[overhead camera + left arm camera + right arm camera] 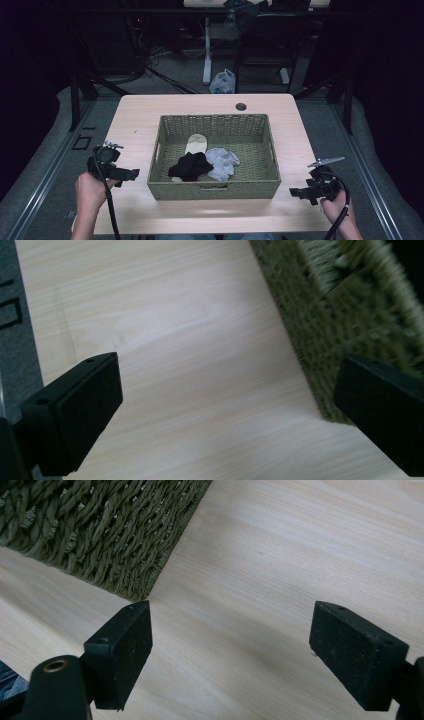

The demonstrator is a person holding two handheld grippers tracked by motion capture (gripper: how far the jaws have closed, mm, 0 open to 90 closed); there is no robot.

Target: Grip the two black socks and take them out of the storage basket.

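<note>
The woven basket (215, 187) sits in the middle of the wooden table (135, 125), between the two grippers and touching neither. The left gripper (131, 174) hovers just beside the basket's left wall, near its front corner; the right gripper (296, 191) hangs off the front right corner, a little farther out. Both point inward toward the basket.

In the left gripper view the jaws stand spread wide with nothing between them but bare table (190, 370) — the basket's near corner (320, 340) lies ahead and to the right, its edge running down to just above the right-hand jaw. In the right gripper view the jaws are likewise wide apart over bare wood, and the basket's corner (110, 535) lies ahead at upper left, ending just above the left-hand jaw.

The basket is rectangular, olive-green, of tightly twisted weave, with a slot handle in its front wall and another in its left wall. Inside lie three socks bunched toward the front: a black sock (190, 166) crumpled in the centre, a grey sock (222, 162) just beside it on the right and touching it, and a cream sock (196, 143) lying flat behind — its near end tucked under the black one.
</note>
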